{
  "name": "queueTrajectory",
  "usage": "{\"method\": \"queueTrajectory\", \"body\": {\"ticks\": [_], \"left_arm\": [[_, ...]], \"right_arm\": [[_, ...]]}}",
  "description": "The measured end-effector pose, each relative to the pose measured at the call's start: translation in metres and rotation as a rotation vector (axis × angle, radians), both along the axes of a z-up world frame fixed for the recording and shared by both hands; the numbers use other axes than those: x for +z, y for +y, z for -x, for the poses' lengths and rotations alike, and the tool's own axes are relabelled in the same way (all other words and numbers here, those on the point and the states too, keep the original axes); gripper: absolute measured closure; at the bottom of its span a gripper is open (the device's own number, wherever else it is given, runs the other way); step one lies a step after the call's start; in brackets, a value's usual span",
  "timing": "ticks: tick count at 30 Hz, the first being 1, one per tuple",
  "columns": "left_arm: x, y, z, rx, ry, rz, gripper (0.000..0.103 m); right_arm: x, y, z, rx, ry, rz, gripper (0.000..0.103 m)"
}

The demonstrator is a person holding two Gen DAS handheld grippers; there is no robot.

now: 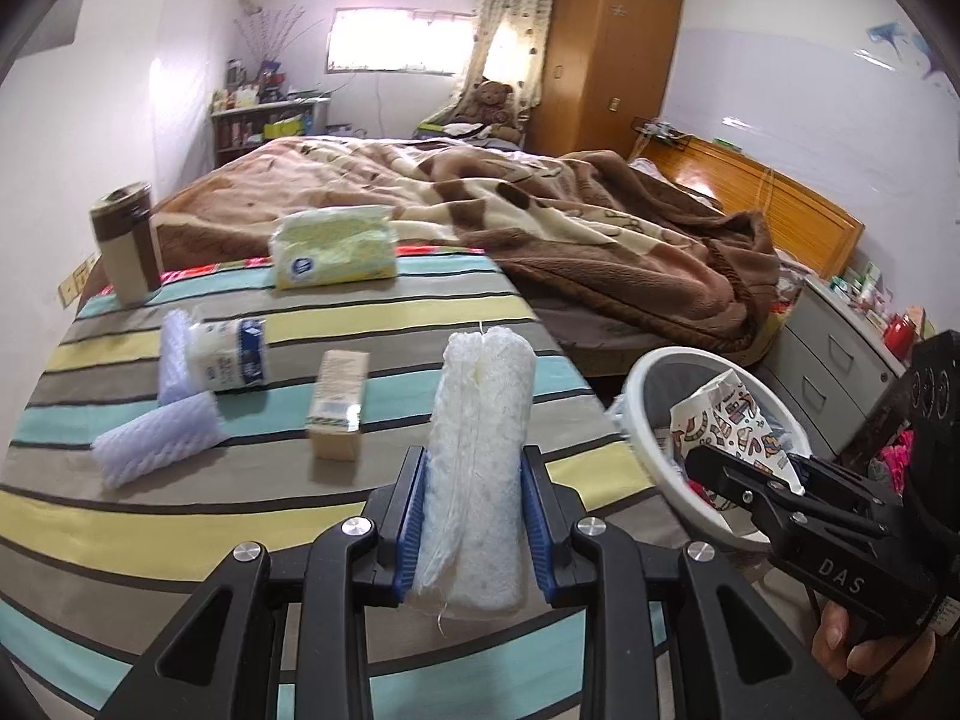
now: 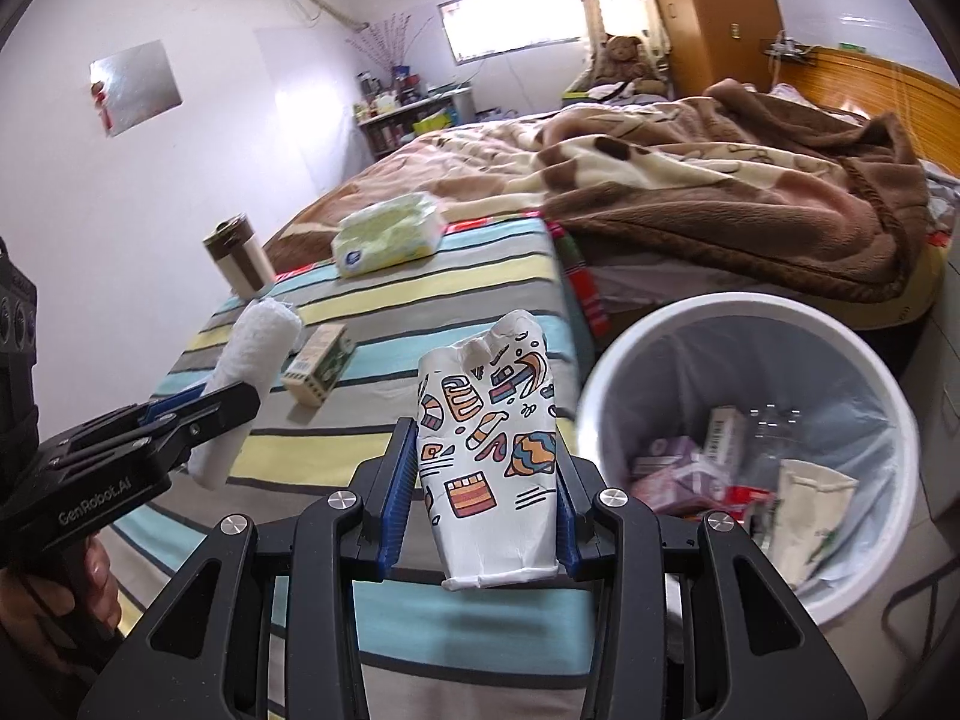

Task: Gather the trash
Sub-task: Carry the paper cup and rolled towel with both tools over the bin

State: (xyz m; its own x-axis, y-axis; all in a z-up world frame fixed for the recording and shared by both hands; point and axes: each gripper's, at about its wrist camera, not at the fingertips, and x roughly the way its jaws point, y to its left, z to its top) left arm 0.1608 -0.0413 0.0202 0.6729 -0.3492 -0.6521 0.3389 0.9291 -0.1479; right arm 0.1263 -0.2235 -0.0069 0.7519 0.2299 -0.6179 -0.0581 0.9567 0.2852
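Observation:
My left gripper (image 1: 474,474) is shut on a white foam net sleeve (image 1: 480,450), held upright over the striped table (image 1: 180,516); the sleeve also shows in the right wrist view (image 2: 252,372). My right gripper (image 2: 489,468) is shut on a crushed paper cup (image 2: 492,456) with colourful prints, held just left of the white trash bin (image 2: 750,450). In the left wrist view the cup (image 1: 732,420) is over the bin's rim (image 1: 648,420). The bin holds several pieces of trash.
On the table lie two lilac foam nets (image 1: 156,444), a small wrapped roll (image 1: 231,354), a small carton (image 1: 339,405), a tissue pack (image 1: 336,246) and a brown tumbler (image 1: 126,252). A bed with a brown blanket (image 1: 540,210) lies behind. Grey drawers (image 1: 840,360) stand at right.

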Motion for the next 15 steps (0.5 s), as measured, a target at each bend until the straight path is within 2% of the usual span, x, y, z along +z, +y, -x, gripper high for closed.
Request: {"method": "queueTrajectory", "body": {"ticks": [15], "left_arm": [[0.002, -0.085, 0.015, -0.156, -0.003, -0.006, 0.072]], "right_arm": [[0.0, -0.063, 0.015, -0.152, 0.005, -0.001, 0.063]]}}
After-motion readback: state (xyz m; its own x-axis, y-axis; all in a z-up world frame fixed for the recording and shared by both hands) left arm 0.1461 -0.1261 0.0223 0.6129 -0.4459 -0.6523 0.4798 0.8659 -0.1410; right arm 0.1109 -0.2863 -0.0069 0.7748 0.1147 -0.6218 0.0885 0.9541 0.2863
